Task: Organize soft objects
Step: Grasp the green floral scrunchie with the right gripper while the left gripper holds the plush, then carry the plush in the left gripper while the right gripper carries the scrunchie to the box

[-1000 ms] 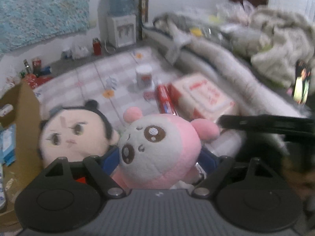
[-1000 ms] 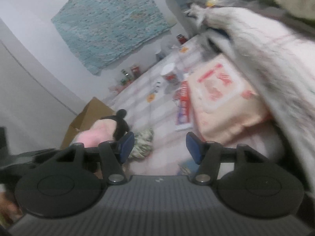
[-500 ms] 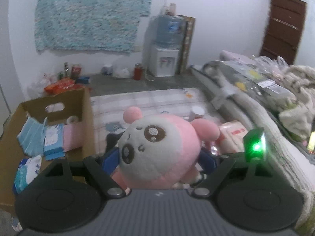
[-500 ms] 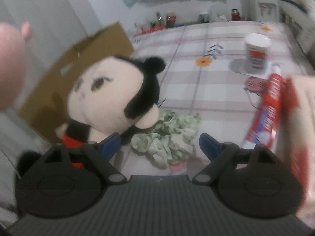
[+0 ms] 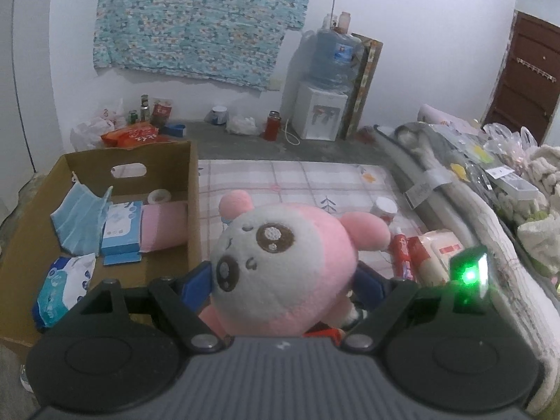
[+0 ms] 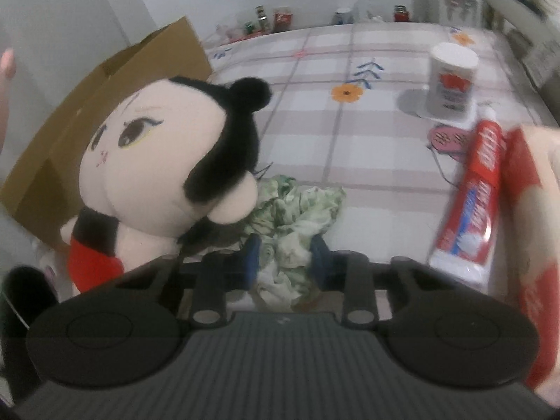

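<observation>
Beside cardboard box [image 5: 105, 217] | left gripper [image 5: 285, 281] grips pink plush [image 5: 280, 262], face leftward | right gripper [image 6: 285, 257] apparently pinching green cloth [image 6: 297, 210]

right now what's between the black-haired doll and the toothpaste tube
A crumpled green cloth, pinched by the right gripper; past it, bare checked sheet. Right wrist view.

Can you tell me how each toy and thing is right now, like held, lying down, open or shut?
Pink plush: held up in the left gripper.
Green cloth: crumpled on the bed, pinched by the right gripper.
Black-haired doll: upright on the bed, not held.
Cardboard box: open, partly filled.
Toothpaste tube: lying flat.
White jar: standing, lid on.
</observation>
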